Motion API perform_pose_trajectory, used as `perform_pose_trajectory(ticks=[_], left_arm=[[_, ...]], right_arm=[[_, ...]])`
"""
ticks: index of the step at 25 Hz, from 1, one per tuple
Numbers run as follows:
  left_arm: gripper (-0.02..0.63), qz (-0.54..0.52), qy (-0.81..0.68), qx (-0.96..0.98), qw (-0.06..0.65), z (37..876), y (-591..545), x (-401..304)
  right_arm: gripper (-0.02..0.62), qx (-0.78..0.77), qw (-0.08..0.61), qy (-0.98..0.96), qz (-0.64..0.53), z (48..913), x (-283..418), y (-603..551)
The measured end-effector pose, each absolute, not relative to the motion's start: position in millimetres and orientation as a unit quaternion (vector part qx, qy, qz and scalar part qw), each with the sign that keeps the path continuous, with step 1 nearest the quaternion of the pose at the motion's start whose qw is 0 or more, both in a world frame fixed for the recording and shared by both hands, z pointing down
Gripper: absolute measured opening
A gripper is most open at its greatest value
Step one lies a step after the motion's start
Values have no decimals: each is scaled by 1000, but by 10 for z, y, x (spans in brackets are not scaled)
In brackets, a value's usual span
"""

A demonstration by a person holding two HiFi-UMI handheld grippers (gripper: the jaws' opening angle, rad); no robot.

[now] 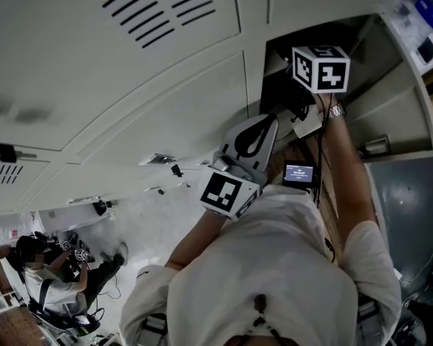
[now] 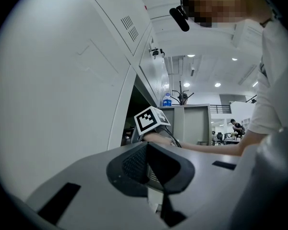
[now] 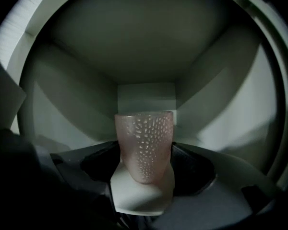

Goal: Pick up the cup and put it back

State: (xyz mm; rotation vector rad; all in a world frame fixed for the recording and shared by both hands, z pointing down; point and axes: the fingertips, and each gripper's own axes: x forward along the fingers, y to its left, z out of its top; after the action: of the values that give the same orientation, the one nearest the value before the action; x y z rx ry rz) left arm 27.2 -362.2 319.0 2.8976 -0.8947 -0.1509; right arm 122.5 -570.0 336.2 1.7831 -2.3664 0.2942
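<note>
Locker (image 3: 144,56): open compartment, walls close round right tool (image 3: 145,169). Cup (image 3: 145,145): upright on compartment floor, between right tool's closing jaws, not yet pinched. Left tool (image 2: 151,169): pressed together, empty, outside locker.

Inside the locker (image 3: 146,56) the light is dim with deep shadow at its sides, while outside it ceiling lamps (image 2: 217,85) glare and straight edges curve.

translucent dimpled cup (image 3: 144,147), matt locker (image 3: 134,42)
</note>
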Motion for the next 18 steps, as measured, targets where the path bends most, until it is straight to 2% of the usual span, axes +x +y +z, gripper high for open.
perform_pose_trajectory(ticks=[13, 18], left_arm=[[8, -40, -327, 941, 81, 3428, -3591, 213], [8, -34, -329, 941, 72, 3440, -3549, 331]], right_arm=[[339, 597, 37, -800, 51, 3247, 1328, -5406], [338, 597, 11, -801, 46, 3133, 1437, -5099]])
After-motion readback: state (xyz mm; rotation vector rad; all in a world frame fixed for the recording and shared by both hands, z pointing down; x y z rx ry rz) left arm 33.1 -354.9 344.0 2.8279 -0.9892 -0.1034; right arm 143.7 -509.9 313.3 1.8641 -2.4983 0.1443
